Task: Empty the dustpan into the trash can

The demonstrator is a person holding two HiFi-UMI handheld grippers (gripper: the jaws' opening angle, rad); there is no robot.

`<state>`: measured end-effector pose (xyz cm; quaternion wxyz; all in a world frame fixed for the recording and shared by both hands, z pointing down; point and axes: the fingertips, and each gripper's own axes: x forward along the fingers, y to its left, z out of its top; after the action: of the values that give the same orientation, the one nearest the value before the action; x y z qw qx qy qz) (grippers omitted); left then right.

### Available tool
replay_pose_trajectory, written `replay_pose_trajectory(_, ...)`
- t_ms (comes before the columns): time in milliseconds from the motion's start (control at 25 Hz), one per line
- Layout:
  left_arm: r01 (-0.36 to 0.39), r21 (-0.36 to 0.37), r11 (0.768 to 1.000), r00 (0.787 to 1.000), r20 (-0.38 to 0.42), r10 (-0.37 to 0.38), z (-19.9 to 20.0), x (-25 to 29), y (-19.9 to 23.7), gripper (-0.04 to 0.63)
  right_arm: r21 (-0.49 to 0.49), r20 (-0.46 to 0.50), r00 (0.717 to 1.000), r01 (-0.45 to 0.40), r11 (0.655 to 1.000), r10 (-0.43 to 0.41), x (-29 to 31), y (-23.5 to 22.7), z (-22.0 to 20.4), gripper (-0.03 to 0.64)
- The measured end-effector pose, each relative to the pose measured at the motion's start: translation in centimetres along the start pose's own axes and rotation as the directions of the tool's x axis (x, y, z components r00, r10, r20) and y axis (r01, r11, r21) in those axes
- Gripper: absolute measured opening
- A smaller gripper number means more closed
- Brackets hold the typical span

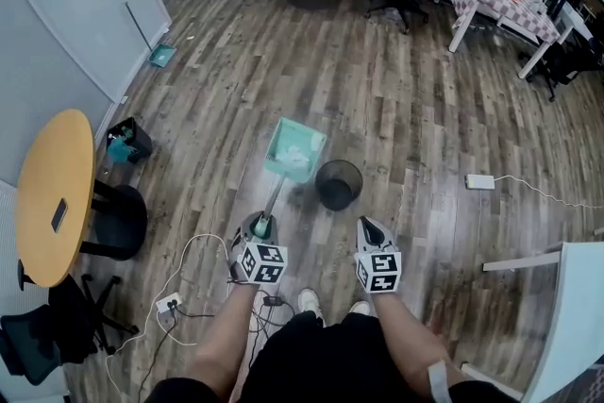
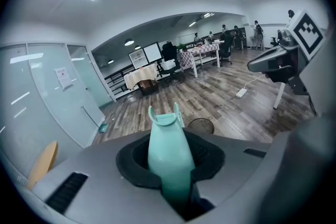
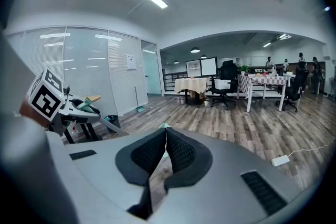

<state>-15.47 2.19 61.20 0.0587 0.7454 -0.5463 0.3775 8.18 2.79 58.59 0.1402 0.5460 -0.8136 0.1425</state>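
Observation:
A teal dustpan [image 1: 295, 150] on a long handle [image 1: 275, 200] hangs over the wooden floor, its pan just left of and beyond the black mesh trash can [image 1: 338, 184]. Pale scraps seem to lie in the pan. My left gripper [image 1: 261, 225] is shut on the handle's grip end; in the left gripper view the teal handle [image 2: 168, 149] fills the jaws and the trash can [image 2: 201, 125] shows past it. My right gripper [image 1: 367, 227] hovers near the can's right side, holding nothing. In the right gripper view its pads [image 3: 178, 152] meet at the tips, so my right gripper [image 3: 166, 134] is shut.
A small black bin [image 1: 129, 140] with teal contents, a round yellow table [image 1: 52, 193] and a black stool [image 1: 119, 220] stand at the left. Cables and a socket [image 1: 170, 303] lie near my feet. A white power strip [image 1: 479, 181] and a white table [image 1: 571, 307] are at the right.

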Motion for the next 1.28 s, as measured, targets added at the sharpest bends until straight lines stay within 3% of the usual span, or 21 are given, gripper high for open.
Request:
replay_pose_trajectory(320, -0.006, 0.187, 0.982, 1.0, 0.007, 0.005, 2.1, -0.8, -2.5, 0.095, 0.015, -0.009, 1.0, -0.025, 1.0, 0.025, -0.6, -1.6, -0.3, 0.025)
replay_pose_trajectory(800, -0.023, 0.422, 0.906, 1.0, 0.015, 0.018, 3.1, -1.7, -6.4, 0.097, 0.034, -0.018, 0.999, -0.034, 0.999, 0.035, -2.9, -4.4, -1.4, 0.025)
replay_pose_trajectory(1080, -0.022, 0.599, 0.8, 1.0, 0.024, 0.01, 2.8, -1.9, -9.6, 0.098, 0.05, -0.029, 0.999, -0.027, 0.998, 0.028, -4.4, -5.4, -2.9, 0.025)
replay_pose_trajectory(1200, -0.017, 0.682, 0.731, 1.0, 0.027, -0.002, 2.5, -1.9, -11.1, 0.1, 0.055, -0.031, 0.999, -0.021, 0.998, 0.022, -5.0, -6.1, -3.3, 0.025)
replay_pose_trajectory(1280, -0.007, 0.744, 0.668, 1.0, 0.022, -0.014, 2.3, -2.2, -12.2, 0.101, 0.059, -0.033, 0.999, -0.017, 0.998, 0.019, -5.4, -6.5, -3.5, 0.025)
